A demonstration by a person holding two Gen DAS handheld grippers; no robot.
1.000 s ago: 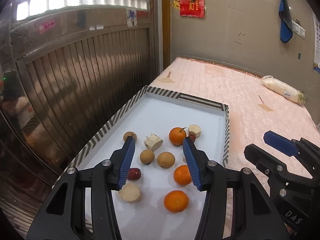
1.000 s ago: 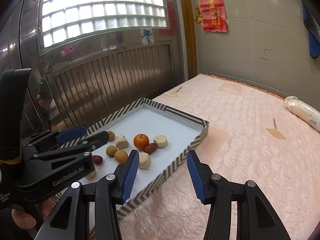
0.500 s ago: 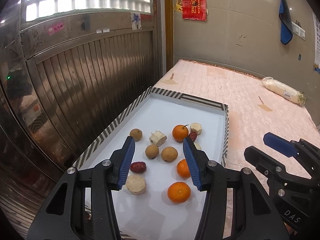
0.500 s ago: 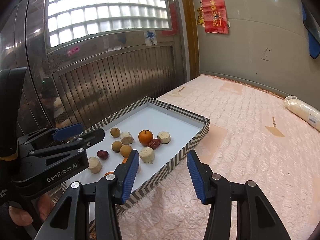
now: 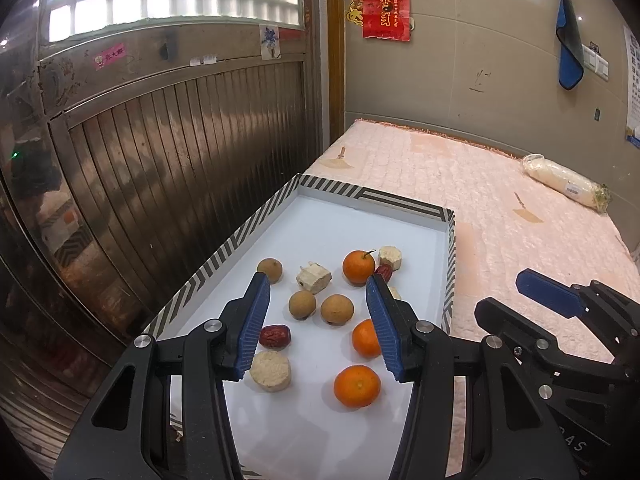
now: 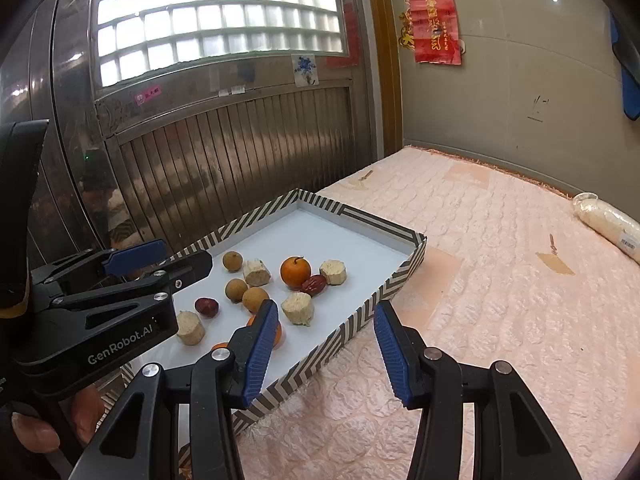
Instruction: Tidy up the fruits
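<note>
A white tray with a striped rim (image 5: 362, 191) (image 6: 400, 232) lies on the pink mattress and holds scattered fruit: three oranges (image 5: 357, 385) (image 6: 295, 271), three brown longans (image 5: 337, 309) (image 6: 255, 298), red dates (image 5: 275, 336) (image 6: 207, 306) and several pale cut chunks (image 5: 270, 371) (image 6: 297, 308). My left gripper (image 5: 318, 322) is open and empty above the tray's near end. My right gripper (image 6: 326, 354) is open and empty over the tray's right rim; it also shows in the left wrist view (image 5: 548, 296).
A ribbed metal door (image 5: 180, 152) runs close along the tray's left side. The pink mattress (image 6: 500, 280) stretches right and back to a grey wall. A wrapped white roll (image 5: 566, 182) lies at the far right.
Both grippers have pulled back and up from the tray, so the fruit sits farther ahead. Both stay open; no fruit has moved.
</note>
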